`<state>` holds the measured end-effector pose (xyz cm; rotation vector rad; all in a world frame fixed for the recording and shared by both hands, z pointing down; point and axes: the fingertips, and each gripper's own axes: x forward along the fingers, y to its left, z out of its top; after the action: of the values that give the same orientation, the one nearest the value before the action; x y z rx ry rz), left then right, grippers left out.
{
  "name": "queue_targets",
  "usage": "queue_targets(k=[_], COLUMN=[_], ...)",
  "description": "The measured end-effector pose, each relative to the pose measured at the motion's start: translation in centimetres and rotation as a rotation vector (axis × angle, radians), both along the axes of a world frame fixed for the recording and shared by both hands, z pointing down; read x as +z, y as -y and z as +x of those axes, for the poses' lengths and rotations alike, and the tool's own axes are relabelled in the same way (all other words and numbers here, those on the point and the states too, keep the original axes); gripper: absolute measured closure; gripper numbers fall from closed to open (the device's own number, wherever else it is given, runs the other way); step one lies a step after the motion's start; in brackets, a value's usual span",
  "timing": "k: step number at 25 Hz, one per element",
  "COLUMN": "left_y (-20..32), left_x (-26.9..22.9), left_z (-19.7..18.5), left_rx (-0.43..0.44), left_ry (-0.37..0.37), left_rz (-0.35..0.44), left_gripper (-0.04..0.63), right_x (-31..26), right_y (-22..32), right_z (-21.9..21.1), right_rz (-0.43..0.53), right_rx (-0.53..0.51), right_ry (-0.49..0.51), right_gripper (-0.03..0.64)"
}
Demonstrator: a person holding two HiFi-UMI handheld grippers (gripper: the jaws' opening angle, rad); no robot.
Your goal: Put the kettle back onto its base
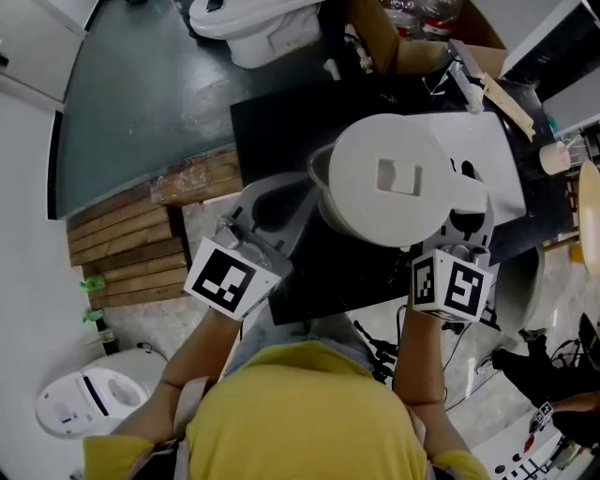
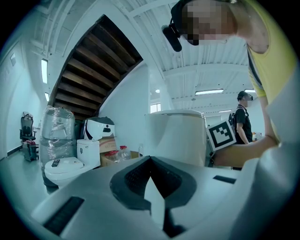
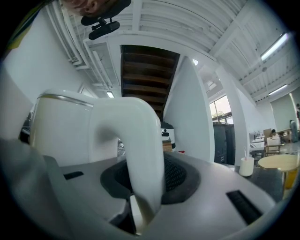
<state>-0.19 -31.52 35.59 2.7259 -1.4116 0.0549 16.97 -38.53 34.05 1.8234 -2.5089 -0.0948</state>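
A white kettle [image 1: 394,178] with a flat lid is seen from above over the black table [image 1: 272,122], its spout toward the left. My right gripper [image 1: 459,246] is shut on its curved handle [image 3: 140,154], which fills the gap between the jaws in the right gripper view, with the kettle body [image 3: 61,131] just behind. My left gripper [image 1: 278,199] sits to the left of the kettle, close to the spout, its jaws together with nothing between them. The kettle body [image 2: 176,136] stands ahead of the left gripper [image 2: 151,161]. The kettle hides whatever lies under it, so I see no base.
Behind the table stand a cardboard box [image 1: 403,28] with bottles and a white appliance [image 1: 253,23]. A white cup [image 1: 555,157] and a round wooden tabletop [image 1: 591,216] are at the right. A wooden pallet [image 1: 122,244] and a white cooker [image 1: 84,403] are on the floor at left.
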Motion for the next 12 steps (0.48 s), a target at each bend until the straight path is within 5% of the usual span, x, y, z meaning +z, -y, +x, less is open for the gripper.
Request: queue_targets(k=[12], left_y=[0.5], left_x=[1.4], left_z=[0.1], left_rx=[0.002], left_ry=[-0.012], left_rz=[-0.019], left_gripper=[0.588], right_x=[1.9], right_y=[0.7], right_z=[0.1], right_rz=[-0.044], right_rx=[0.012], right_ry=[-0.021], right_gripper=[0.509])
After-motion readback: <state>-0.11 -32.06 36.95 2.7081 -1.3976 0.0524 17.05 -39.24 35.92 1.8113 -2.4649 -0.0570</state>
